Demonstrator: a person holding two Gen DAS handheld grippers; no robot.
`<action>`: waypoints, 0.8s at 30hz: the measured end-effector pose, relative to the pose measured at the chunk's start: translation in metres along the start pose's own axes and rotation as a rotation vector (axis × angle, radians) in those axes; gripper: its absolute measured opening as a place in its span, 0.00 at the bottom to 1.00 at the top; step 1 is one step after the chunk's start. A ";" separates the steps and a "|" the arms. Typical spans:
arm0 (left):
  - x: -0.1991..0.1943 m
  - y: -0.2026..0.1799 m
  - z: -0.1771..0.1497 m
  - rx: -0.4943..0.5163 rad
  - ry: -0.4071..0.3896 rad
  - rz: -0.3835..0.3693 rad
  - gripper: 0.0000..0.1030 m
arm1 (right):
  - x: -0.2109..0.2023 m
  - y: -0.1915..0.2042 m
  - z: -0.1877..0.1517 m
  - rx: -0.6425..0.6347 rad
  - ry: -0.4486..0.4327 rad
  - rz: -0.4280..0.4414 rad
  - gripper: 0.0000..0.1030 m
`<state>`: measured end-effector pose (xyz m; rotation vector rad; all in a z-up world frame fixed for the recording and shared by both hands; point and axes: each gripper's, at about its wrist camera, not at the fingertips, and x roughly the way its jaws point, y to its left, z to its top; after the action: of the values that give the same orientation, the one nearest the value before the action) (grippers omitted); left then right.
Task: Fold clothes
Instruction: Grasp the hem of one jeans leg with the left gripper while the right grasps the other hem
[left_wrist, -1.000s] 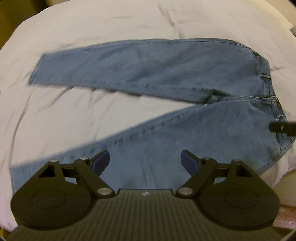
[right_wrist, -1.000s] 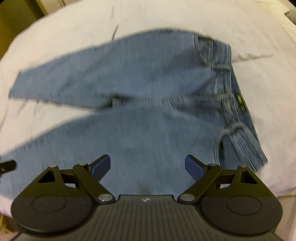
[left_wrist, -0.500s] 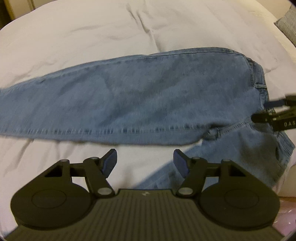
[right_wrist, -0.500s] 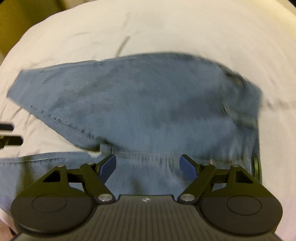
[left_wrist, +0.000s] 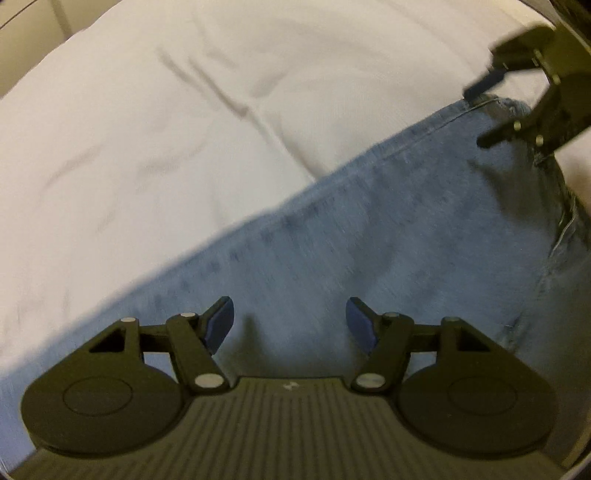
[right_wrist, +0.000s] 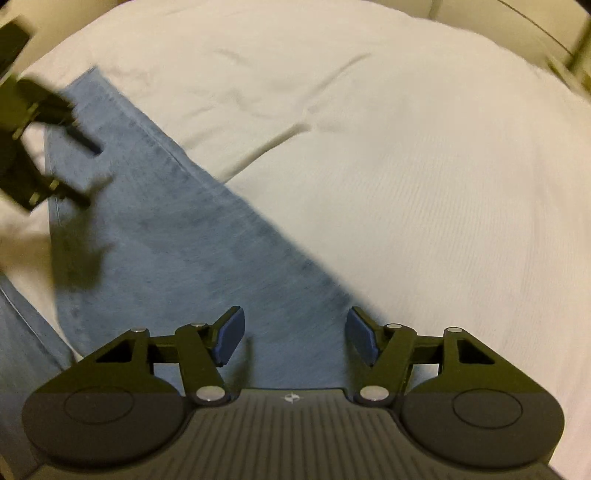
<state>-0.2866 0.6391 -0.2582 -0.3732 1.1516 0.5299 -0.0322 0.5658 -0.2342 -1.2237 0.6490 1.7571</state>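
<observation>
A pair of light blue jeans (left_wrist: 369, 251) lies flat on a white bedsheet (left_wrist: 147, 147). In the left wrist view my left gripper (left_wrist: 290, 326) is open and empty, low over a leg of the jeans. The right gripper shows at the top right of that view (left_wrist: 484, 110), open over the waist end. In the right wrist view my right gripper (right_wrist: 295, 339) is open and empty over the denim (right_wrist: 177, 236). The left gripper appears blurred at the left edge there (right_wrist: 88, 173), open over the far end of the leg.
The white bedsheet (right_wrist: 406, 166) has soft creases and spreads beyond the jeans on the far side. A beige wall or headboard (left_wrist: 33, 26) shows past the bed's far edge.
Both grippers have moved forward and down, close over the farther jeans leg. The jeans have not moved. Both grippers stay open.
</observation>
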 end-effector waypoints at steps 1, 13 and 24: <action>0.005 0.006 0.006 0.028 0.002 -0.002 0.67 | 0.002 -0.006 0.002 -0.033 0.009 0.005 0.62; 0.076 0.069 0.031 0.176 0.225 -0.179 0.55 | 0.025 -0.047 0.008 -0.168 0.183 0.260 0.48; -0.017 0.049 -0.014 0.174 0.030 -0.039 0.07 | -0.009 -0.012 -0.009 -0.130 0.119 0.101 0.09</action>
<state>-0.3302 0.6680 -0.2477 -0.2530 1.2070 0.3877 -0.0166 0.5611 -0.2280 -1.4144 0.6849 1.8439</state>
